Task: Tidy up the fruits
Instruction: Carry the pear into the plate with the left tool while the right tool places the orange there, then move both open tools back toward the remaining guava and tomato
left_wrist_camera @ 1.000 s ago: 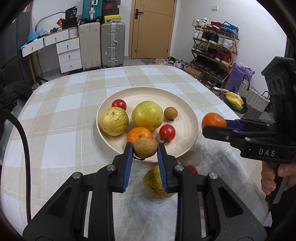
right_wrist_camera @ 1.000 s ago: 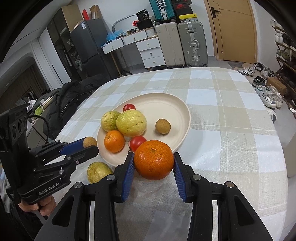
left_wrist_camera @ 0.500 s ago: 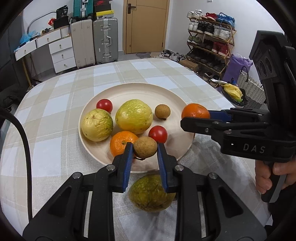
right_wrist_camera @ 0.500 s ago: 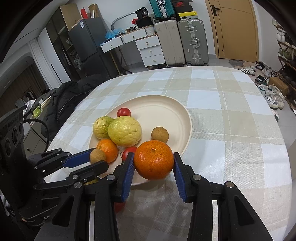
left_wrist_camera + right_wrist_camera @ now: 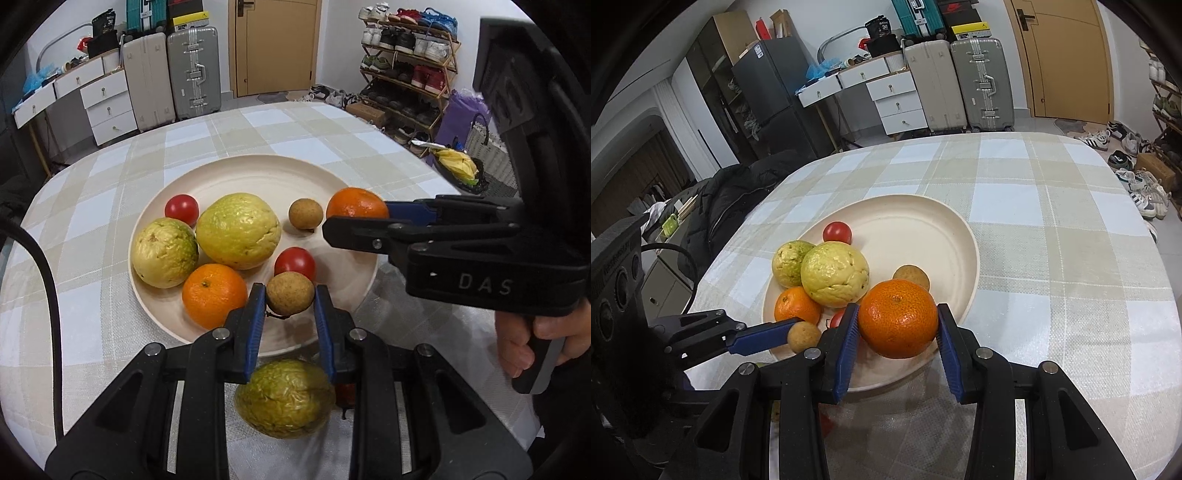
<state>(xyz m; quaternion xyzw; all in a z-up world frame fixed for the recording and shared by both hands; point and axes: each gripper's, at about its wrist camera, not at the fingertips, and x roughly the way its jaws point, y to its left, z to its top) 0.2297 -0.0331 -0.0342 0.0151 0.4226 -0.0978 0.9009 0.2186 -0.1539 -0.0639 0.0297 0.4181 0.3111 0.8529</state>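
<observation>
A cream plate [image 5: 258, 173] [image 5: 923, 221] on the checked tablecloth holds two yellow-green guavas [image 5: 238, 230], two tomatoes [image 5: 181, 208], an orange [image 5: 214, 295] and a small brown longan [image 5: 305, 214]. My left gripper [image 5: 290, 299] is shut on a second brown longan [image 5: 290, 298] [image 5: 803, 336], held over the plate's near edge. Over the plate's right side, my right gripper [image 5: 895, 325] is shut on an orange [image 5: 897, 317] [image 5: 354, 205]. A greener guava [image 5: 286, 398] lies on the cloth below the left gripper, a red fruit half hidden beside it.
A person's hand [image 5: 532, 343] grips the right tool's handle at the right. Beyond the table stand suitcases [image 5: 192, 74], white drawers [image 5: 897, 99], a shoe rack [image 5: 406, 74] and a dark jacket [image 5: 731, 199] on a chair at the left. The table's far half [image 5: 1034, 177] bears only the cloth.
Both grippers have moved in over the plate with their fruits still held; the plate and its fruits look larger and nearer, and the right gripper's orange now hangs above the plate's right side.
</observation>
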